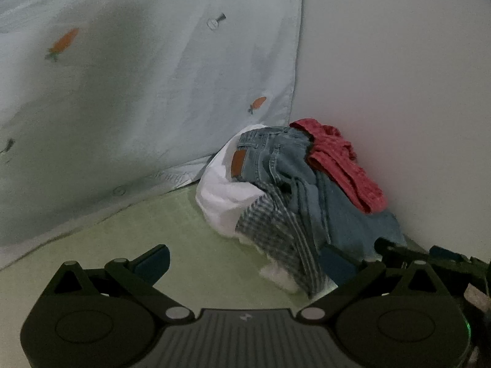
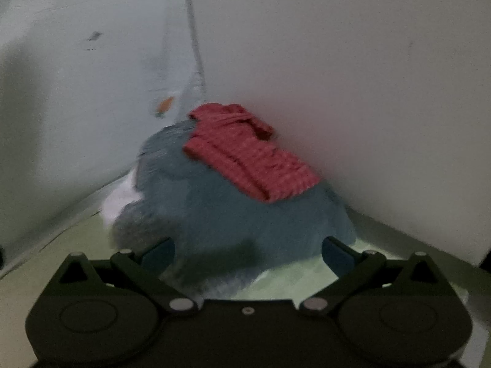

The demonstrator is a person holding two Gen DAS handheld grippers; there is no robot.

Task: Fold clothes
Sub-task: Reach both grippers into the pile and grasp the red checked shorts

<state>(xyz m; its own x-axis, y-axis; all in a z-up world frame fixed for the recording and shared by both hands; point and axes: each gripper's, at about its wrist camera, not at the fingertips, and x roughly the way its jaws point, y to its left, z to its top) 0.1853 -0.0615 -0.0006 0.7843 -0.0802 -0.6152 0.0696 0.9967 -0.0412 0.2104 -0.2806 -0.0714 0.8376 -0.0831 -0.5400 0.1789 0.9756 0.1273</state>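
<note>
Clothes pile (image 1: 294, 196) sits heaped in the far corner of the green bed surface (image 1: 172, 233), unfolded. Left gripper (image 1: 245, 260) and right gripper (image 2: 248, 251) both gape wide, empty. Recommendation: grasp one garment only; red garment (image 2: 248, 159) lies topmost.

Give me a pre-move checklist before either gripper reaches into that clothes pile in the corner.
1. Left gripper open and holding nothing: ok.
2. Right gripper open and holding nothing: ok.
3. Red garment lying on top of the jeans, free to lift first: ok.
4. Checked cloth free of the white garment: cannot tell, they overlap.
5. Green surface bare in front of the pile for folding: ok.
6. Right wrist view sharp: not ok, blurred.
</note>
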